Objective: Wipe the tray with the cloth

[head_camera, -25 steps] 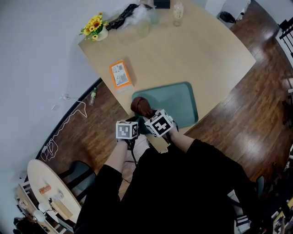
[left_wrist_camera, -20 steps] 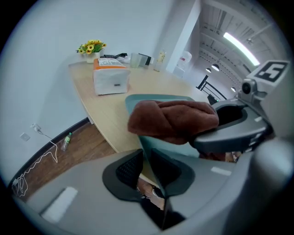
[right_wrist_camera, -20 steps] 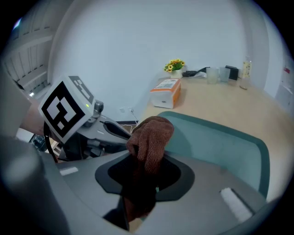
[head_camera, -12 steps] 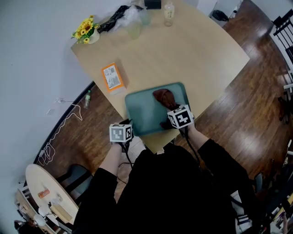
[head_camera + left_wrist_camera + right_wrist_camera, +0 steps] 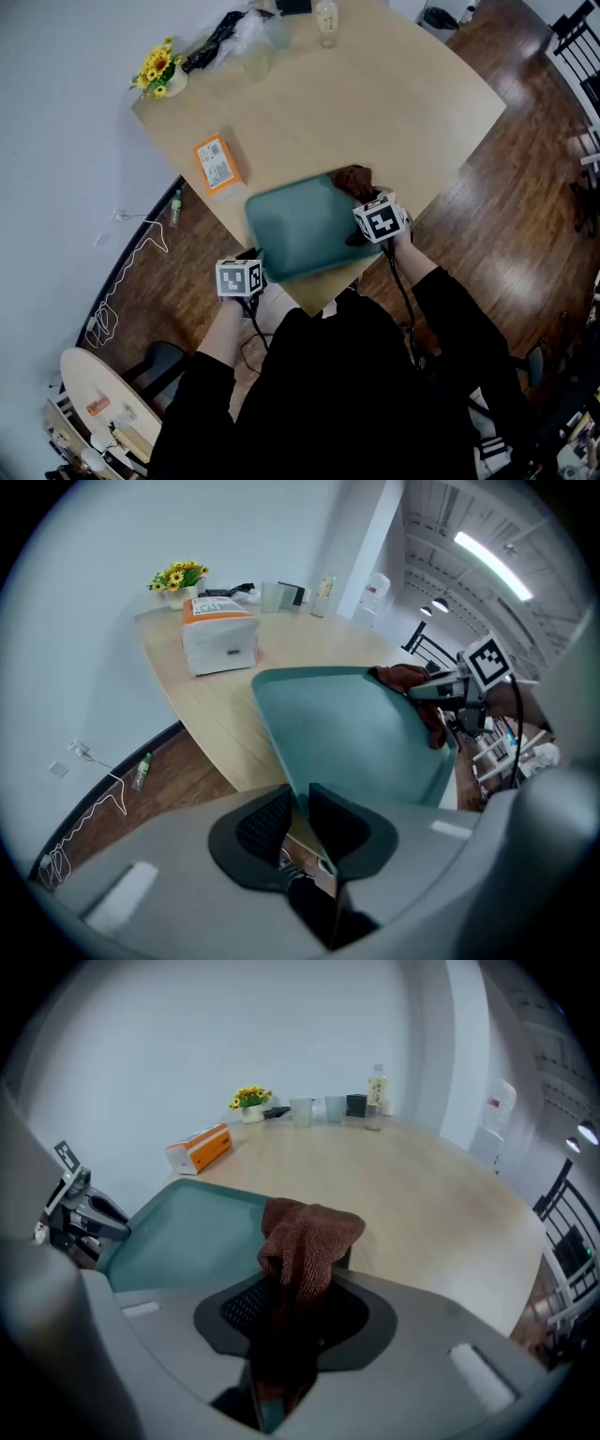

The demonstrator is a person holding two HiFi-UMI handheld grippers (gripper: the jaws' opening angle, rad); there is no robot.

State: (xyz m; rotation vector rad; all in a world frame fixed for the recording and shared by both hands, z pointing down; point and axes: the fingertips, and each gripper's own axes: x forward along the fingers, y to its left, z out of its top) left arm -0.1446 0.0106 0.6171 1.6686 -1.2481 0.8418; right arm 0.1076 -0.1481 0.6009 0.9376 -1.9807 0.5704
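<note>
A teal tray lies at the near edge of the round wooden table. My left gripper is shut on the tray's near left rim, its jaws pinching the thin edge. My right gripper is shut on a brown cloth, which sits at the tray's far right corner. In the right gripper view the brown cloth bunches up between the jaws, with the tray spreading to the left. The left gripper view shows the cloth and the right gripper across the tray.
An orange and white box lies on the table left of the tray. A pot of yellow flowers, a black item, cups and a bottle stand along the far edge. Dark wooden floor surrounds the table.
My right gripper has swept the cloth across the tray from its left end to its far right corner. The left gripper has stayed on the tray's rim.
</note>
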